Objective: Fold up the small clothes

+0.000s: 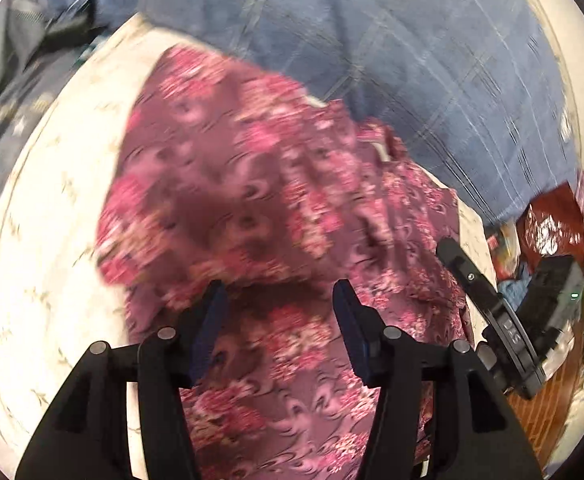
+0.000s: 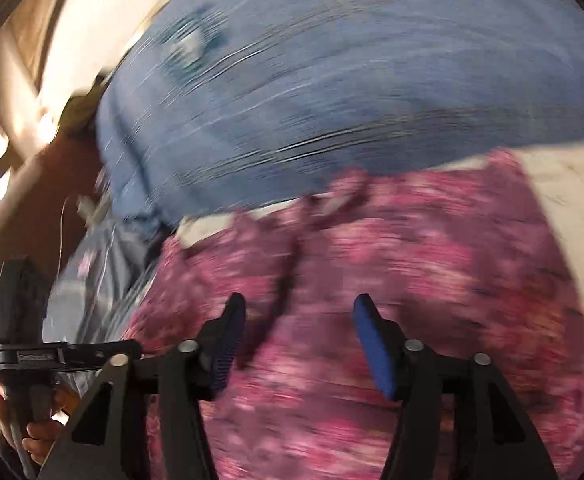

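Left claw (image 1: 277, 300): released, jaws standing well apart, nothing between the pads; it hovers over the near part of the floral garment (image 1: 259, 184).
Right claw (image 2: 300, 316): released too, jaws wide, empty, pointed at the same garment (image 2: 392, 264) (this view is badly smeared, so fine detail is lost).
Garment position: the maroon-and-pink cloth lies spread on the cream bedsheet (image 1: 43, 232), its far edge touching or just beside the blue checked blanket (image 1: 412, 60); I cannot tell which.
Done so far: a raised layer with a shadowed edge shows just ahead of the left claw, which may be one fold already laid, though it could be only a rumple.
Left to do: judging by the wide, loose outline, the piece is not yet a compact folded bundle; at least one more fold and some smoothing seem needed.
Other clothes: a heap of dark fabric (image 1: 23, 40) sits beyond the sheet's edge; whether it awaits folding cannot be told.
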{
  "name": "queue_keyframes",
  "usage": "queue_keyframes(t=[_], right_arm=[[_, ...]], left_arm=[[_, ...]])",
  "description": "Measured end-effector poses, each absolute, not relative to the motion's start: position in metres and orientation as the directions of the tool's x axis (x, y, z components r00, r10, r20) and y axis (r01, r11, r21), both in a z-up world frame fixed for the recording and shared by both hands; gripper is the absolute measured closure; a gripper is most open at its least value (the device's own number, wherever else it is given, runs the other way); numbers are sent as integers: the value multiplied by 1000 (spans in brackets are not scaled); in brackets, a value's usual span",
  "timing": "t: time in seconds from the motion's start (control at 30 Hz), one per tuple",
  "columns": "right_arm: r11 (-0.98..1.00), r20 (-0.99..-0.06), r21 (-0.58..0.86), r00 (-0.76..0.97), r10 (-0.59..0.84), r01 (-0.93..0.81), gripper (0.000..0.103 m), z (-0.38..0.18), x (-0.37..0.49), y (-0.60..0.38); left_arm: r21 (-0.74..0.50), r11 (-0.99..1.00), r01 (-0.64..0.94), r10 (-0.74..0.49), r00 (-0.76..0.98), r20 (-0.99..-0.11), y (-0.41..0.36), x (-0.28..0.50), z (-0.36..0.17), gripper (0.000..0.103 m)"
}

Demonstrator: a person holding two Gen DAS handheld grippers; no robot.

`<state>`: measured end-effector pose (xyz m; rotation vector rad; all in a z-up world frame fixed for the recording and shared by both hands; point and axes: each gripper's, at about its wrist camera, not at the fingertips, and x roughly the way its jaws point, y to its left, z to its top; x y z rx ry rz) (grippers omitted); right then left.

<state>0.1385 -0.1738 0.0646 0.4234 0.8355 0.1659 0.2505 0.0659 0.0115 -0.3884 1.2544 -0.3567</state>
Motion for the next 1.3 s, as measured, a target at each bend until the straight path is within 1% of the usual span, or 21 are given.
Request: queue_keyframes(t=[0.1,0.17,0.23,0.27,0.3,0.33,0.37,0.5,0.57,0.63,0.73,0.77,0.8,0.87,0.9,0.97,1.03,1.07,1.2,1.27,1.3], right_arm=[[944,-733,324,614,292,-62,35,67,158,-127],[973,-773,208,593,225,-98,35,64,167,-102],[988,-814,83,564,142,-129,38,54,179,-82],[992,-809,10,582,83,-127,48,52,182,-76],[991,-799,11,595,88,-133,74,53,182,-78],[991,-798,39,593,110,-131,86,53,182,-81],[988,-799,120,581,156,-101,92,54,182,-95],[966,-763,258,619,186,27,98,59,164,-151],[918,-745,361,643,178,165,99,57,145,-199],[819,-732,496,647,215,288,92,44,129,-246],[714,-711,594,657,250,371,91,32,108,-282],[697,-691,618,675,259,364,84,34,105,-287],[692,-667,637,693,274,340,66,38,103,-284],[713,-640,646,704,310,273,41,45,107,-269],[747,-634,630,696,337,212,37,51,115,-249],[818,-662,560,665,347,130,37,58,127,-219],[914,-724,405,622,297,34,37,62,142,-178],[950,-756,311,604,251,-5,37,60,149,-156],[994,-795,95,597,107,-52,38,53,168,-119],[997,-801,57,594,71,-42,40,51,182,-116],[997,-800,67,595,78,-41,47,51,188,-116]], left_arm=[[-508,861,-2,-492,247,-835,80,248,-2,49],[-519,854,-10,-502,241,-831,85,246,-7,49],[-524,852,-11,-507,240,-828,90,244,-7,49],[-529,848,-11,-511,240,-825,90,244,-7,49],[-534,845,-10,-516,239,-822,91,244,-7,49],[-540,842,-7,-523,237,-819,91,244,-6,49],[-544,839,-4,-528,235,-816,90,245,-6,49],[-551,834,-7,-534,238,-811,83,250,-8,49],[-562,827,-15,-543,238,-806,77,255,-11,49],[-560,828,-27,-539,238,-808,70,262,-14,49],[-564,825,-40,-540,242,-806,66,268,-16,49],[-569,821,-45,-542,248,-803,66,269,-16,49],[-571,819,-49,-544,251,-801,65,270,-16,49],[-572,818,-56,-543,250,-801,65,271,-16,49],[-573,817,-59,-544,248,-802,64,272,-17,49],[-578,813,-64,-549,246,-799,67,272,-17,49],[-582,811,-67,-553,241,-798,67,273,-18,49],[-582,810,-65,-554,240,-798,66,273,-18,49],[-580,812,-54,-555,235,-798,68,272,-18,49],[-587,807,-59,-561,234,-794,68,274,-19,49],[-591,805,-61,-564,234,-792,68,274,-19,49]])
